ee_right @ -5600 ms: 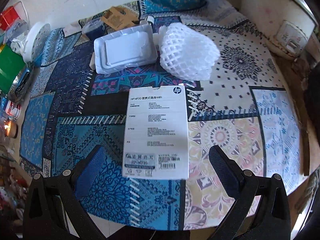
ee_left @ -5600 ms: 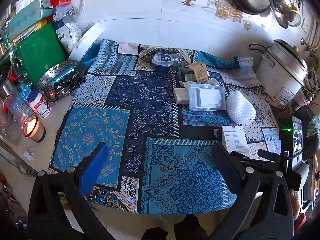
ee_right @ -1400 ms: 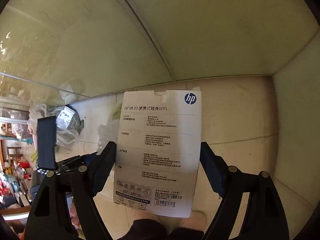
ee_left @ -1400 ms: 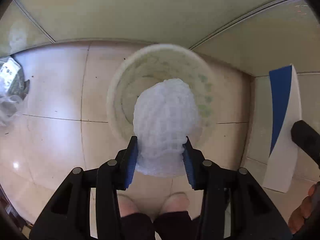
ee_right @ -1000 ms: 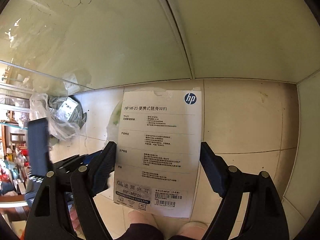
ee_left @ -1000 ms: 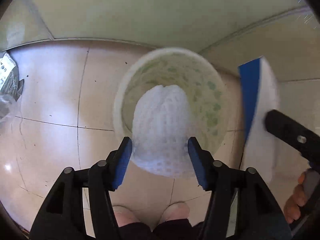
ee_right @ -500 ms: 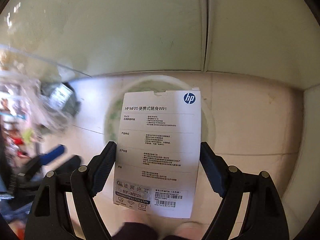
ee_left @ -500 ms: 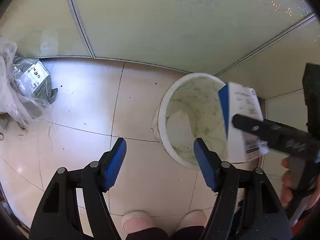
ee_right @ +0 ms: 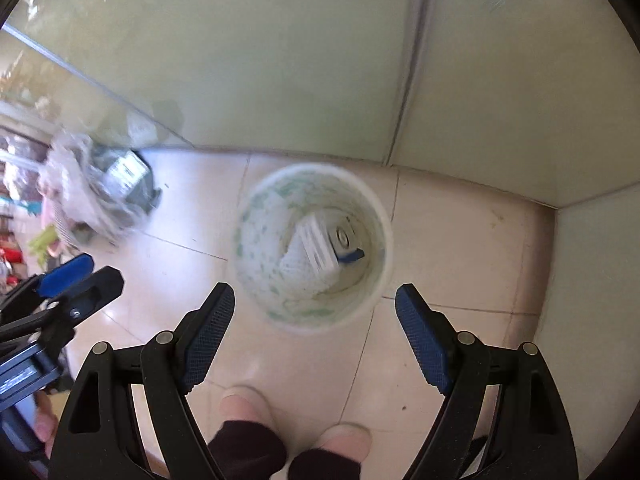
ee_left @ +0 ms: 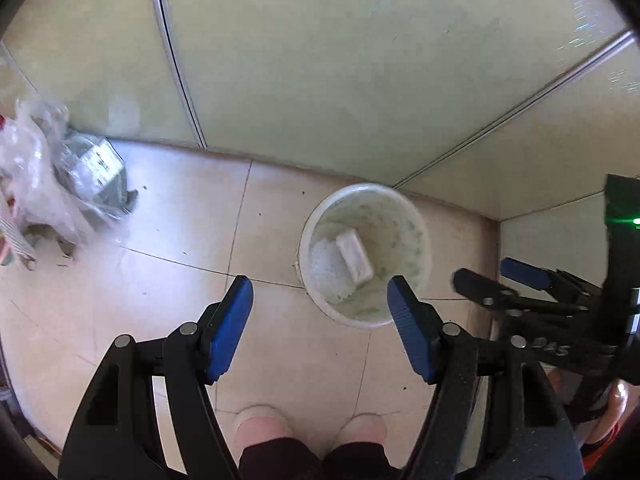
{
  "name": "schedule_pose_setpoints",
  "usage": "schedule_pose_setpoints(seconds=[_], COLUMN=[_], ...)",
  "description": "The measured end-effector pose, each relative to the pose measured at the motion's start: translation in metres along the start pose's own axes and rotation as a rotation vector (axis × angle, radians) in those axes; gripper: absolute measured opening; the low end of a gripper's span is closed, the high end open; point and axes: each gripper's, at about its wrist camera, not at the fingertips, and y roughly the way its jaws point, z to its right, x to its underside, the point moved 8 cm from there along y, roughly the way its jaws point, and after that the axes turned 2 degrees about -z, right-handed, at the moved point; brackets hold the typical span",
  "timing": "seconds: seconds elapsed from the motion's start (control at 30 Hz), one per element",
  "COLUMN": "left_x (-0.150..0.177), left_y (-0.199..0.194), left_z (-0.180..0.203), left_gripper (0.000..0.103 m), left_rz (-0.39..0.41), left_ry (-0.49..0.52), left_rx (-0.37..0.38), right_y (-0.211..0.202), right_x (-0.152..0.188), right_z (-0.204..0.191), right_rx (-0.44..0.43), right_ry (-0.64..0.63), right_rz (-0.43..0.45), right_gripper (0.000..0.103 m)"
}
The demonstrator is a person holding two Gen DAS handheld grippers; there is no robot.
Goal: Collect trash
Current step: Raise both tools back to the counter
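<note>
Dropped box (ee_right: 320, 246) below right gripper (ee_right: 314, 312)

We've got a white bucket (ee_left: 416, 248) (ee_right: 380, 216) with green speckles inside, standing upright on the floor tiles by the far wall corner. In it: the white foam net (ee_left: 326, 266) (ee_right: 294, 264) at the bottom, the white box (ee_left: 354, 254) (ee_right: 320, 250) tilted on top.

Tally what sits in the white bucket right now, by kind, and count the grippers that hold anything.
White foam fruit net: 1
White HP cardboard box: 1
Total in the round white plastic bucket: 2
Grippers holding something: 0; left gripper and right gripper are both open.
</note>
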Motion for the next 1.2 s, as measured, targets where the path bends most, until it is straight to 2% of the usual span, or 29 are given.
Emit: schedule_pose_setpoints(seconds=[0.13,0.27,0.5,0.6,0.67,0.77,0.93,1.07,1.2], left_x=[-0.012,-0.028,-0.061,-0.078,-0.090,-0.106,-0.130,-0.154,-0.183], left_y=[-0.071,-0.163,-0.328,-0.395,-0.441,-0.497,-0.567,-0.606,-0.630], left_z=[0.020,0.046,0.090,0.112,0.126,0.149,0.166,0.169,0.176], left_gripper=[0.068,0.068,0.068,0.068,0.068,0.068,0.068,0.068,0.073], left_rz=[0.028,0.083,0.210,0.253,0.313,0.394,0.475,0.531,0.560], left_ry=[0.014,0.027,0.108,0.136,0.183,0.238,0.270,0.268,0.266], left_rx=[-0.001,0.017,0.005,0.038,0.013,-0.011,0.049,0.035,0.022], right_y=[-0.085,-0.188,-0.384,-0.457,-0.501,-0.540,-0.597,-0.627,-0.652], right_x=[-0.004,-0.014,-0.028,-0.030,-0.031,-0.034,-0.038,-0.052,-0.070], right_z=[0.001,-0.013,-0.036,-0.045,-0.049,-0.060,-0.073,-0.080,-0.067], right_rx=[-0.001,-0.034,-0.030,0.015,0.026,0.038,0.073,0.114,0.136], right_ry=[0.021,0.055,0.096,0.103,0.101,0.114,0.138,0.154,0.161], right_rz=[0.040,0.125,0.344,0.451,0.510,0.572,0.667,0.726,0.769], right_gripper=[0.080,0.080,0.080,0.080,0.080,0.080,0.080,0.081,0.081])
